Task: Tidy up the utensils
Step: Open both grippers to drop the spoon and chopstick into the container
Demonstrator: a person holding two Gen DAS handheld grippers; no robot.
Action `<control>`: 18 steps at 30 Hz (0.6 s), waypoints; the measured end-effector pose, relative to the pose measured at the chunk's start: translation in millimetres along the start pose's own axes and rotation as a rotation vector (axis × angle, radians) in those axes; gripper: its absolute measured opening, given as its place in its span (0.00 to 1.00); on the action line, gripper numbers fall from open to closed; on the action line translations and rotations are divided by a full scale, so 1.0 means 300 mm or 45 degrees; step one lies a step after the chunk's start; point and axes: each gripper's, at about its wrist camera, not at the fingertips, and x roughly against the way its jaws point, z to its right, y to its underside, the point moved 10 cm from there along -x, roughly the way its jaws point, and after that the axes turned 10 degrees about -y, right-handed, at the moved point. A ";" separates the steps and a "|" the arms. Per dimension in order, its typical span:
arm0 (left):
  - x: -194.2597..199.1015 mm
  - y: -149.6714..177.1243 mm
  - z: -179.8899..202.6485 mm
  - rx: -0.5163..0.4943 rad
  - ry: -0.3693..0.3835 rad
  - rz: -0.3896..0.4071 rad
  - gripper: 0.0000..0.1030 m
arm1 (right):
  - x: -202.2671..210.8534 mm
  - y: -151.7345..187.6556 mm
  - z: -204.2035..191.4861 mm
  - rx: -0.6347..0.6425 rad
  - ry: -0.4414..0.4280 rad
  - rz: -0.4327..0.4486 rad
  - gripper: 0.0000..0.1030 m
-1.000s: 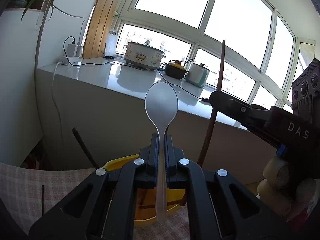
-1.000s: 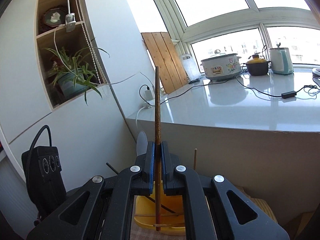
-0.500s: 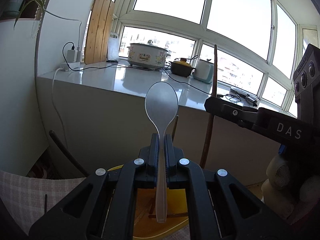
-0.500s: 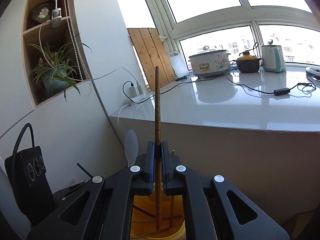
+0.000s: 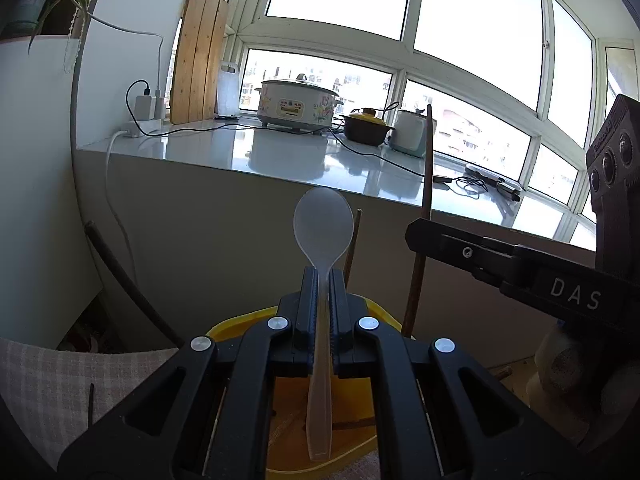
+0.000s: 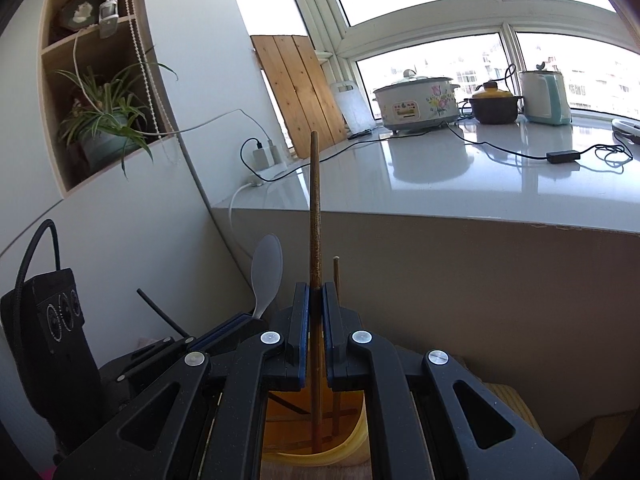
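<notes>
The white letters "DAS" stand on the black body of the right tongs (image 5: pixel 416 236), at the right of the left wrist view. The yellow label on the flowered cooker (image 5: pixel 298 107) on the far worktop is too small to read

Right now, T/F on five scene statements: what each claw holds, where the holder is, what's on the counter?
1. The left claw is shut on a translucent plastic spoon. True.
2. The right claw is open and empty. False: it is shut on a brown chopstick.
3. A yellow holder sits below both claws. True.
4. The spoon's bowl points down. False: it points up, handle downward.
5. The counter carries a flowered cooker. True.
</notes>
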 end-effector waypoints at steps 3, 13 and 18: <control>0.004 0.001 -0.001 0.000 0.004 -0.005 0.03 | 0.002 0.015 -0.001 -0.004 -0.005 -0.012 0.04; 0.072 -0.002 -0.049 0.034 0.002 0.009 0.03 | -0.006 0.079 -0.015 0.032 -0.010 -0.094 0.05; 0.137 -0.010 -0.079 0.043 0.002 0.028 0.03 | 0.003 0.099 -0.018 0.027 0.001 -0.111 0.08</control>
